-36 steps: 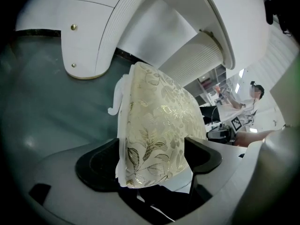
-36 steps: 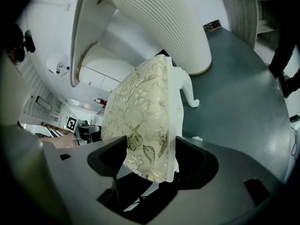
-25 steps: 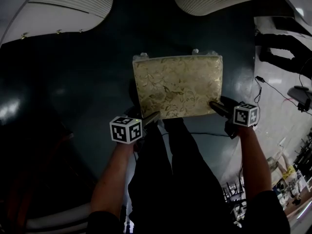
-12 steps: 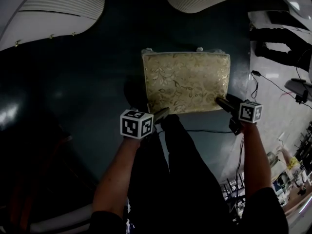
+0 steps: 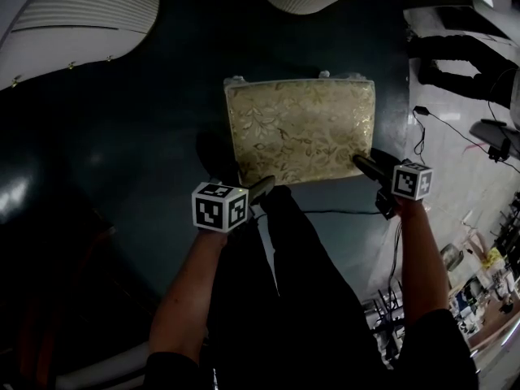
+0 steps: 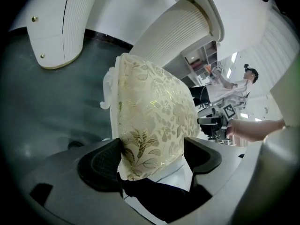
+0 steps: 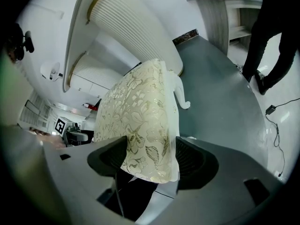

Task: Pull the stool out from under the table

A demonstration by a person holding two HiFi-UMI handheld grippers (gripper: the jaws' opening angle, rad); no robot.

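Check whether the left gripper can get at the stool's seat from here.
Yes, it seems so: the left gripper has its jaws closed on the near left corner of the stool seat, with nothing between them but the cushion's edge.

stool on floor; left tool on near-left corner, right tool on near-right corner
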